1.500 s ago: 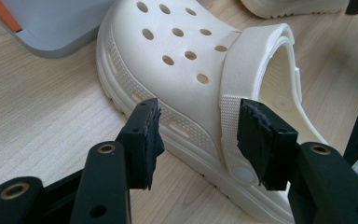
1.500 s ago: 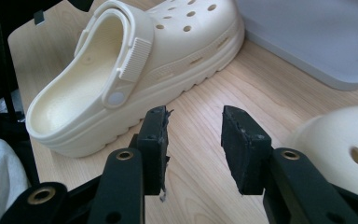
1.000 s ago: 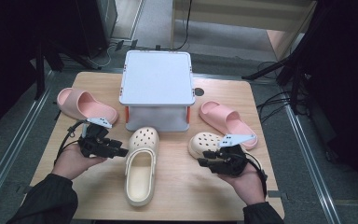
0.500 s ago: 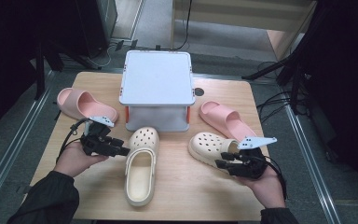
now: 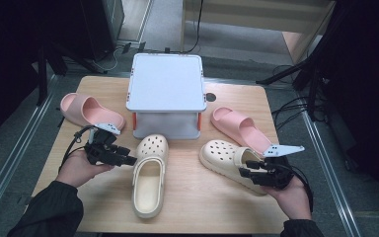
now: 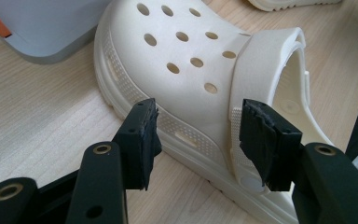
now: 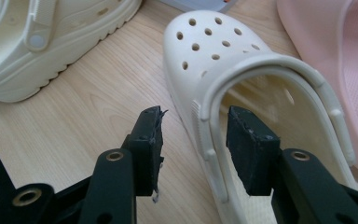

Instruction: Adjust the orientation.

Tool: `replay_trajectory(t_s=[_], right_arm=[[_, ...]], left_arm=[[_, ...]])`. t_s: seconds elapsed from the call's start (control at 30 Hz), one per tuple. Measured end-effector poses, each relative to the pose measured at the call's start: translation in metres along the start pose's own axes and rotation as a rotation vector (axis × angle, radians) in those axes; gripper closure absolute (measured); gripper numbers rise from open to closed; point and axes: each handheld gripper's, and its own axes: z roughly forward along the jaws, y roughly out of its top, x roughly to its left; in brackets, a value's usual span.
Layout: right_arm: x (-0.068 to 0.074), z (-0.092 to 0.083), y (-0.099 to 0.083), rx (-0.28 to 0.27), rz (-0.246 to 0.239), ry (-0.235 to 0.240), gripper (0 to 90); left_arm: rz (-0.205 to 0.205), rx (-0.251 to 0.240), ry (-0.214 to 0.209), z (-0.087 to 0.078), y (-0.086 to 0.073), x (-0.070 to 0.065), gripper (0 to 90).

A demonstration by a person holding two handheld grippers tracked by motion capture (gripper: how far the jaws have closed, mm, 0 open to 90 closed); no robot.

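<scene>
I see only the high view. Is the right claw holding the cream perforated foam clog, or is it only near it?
Observer: Not holding. In the right gripper view, the right claw straddles the side wall of the cream perforated foam clog, with one jaw inside and one outside. The pads are clear of it, and the jaws have just been opening.
Operator: And the left claw?
Observer: Also open. The left claw faces the side of the other cream clog, near its strap rivet.

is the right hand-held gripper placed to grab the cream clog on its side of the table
Probably yes. The right hand-held gripper has just been opening, and its jaws straddle the side wall of the right cream clog without pressing it; nothing lies between.
</scene>
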Motion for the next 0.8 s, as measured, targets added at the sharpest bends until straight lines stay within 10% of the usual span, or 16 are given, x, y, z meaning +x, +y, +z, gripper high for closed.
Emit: replay_trajectory(t_s=[0.8], right_arm=[[-0.014, 0.038, 0.006, 0.097, -0.062, 0.041, 78.1]], left_arm=[[-0.002, -0.027, 0.002, -0.004, -0.008, -0.002, 47.9]])
